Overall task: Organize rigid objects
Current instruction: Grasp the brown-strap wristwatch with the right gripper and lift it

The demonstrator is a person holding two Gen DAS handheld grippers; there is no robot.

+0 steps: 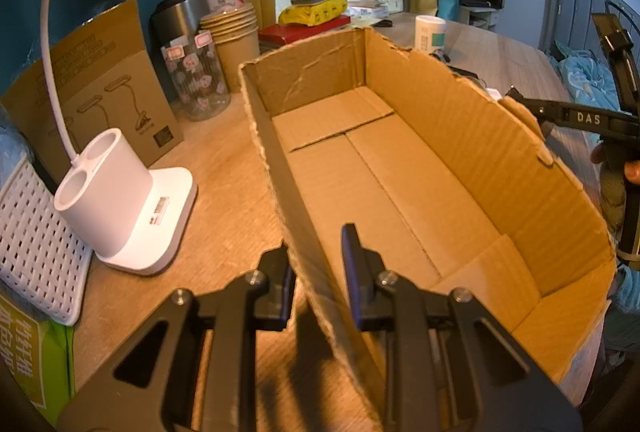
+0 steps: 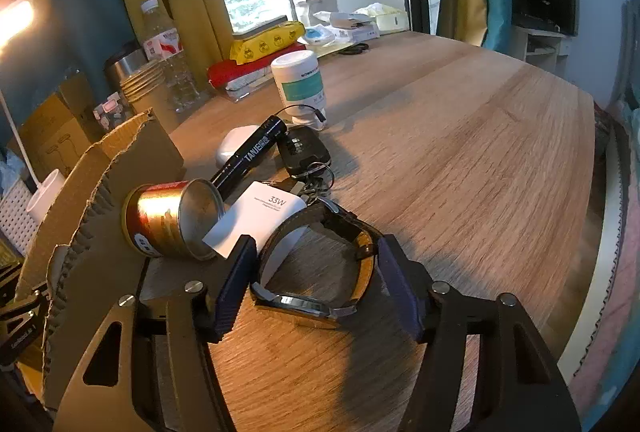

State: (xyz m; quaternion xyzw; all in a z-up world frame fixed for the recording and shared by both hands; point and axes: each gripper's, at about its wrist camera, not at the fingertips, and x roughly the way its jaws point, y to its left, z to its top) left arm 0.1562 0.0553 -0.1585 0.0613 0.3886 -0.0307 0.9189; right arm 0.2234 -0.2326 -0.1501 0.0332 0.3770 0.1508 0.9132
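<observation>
An empty cardboard box [image 1: 400,167] lies open on the wooden table. My left gripper [image 1: 320,272] straddles the box's near left wall, one finger outside and one inside, with a gap on both sides. My right gripper [image 2: 316,272] is open around a wristwatch [image 2: 316,272] lying on the table; the fingers stand just outside its strap. Beyond it lie a red and gold can [image 2: 172,218] on its side, a white 33W charger [image 2: 260,220], a black flashlight [image 2: 252,151], a car key with keyring [image 2: 304,151] and a white earbud case [image 2: 232,143]. The box's torn wall [image 2: 100,232] is at my left.
A white lamp base [image 1: 124,199], a white basket [image 1: 36,244] and a cardboard pack [image 1: 96,79] stand left of the box. Bottles, paper cups [image 1: 236,39] and a white jar [image 2: 298,79] stand further back. The right gripper shows in the left view [image 1: 580,119].
</observation>
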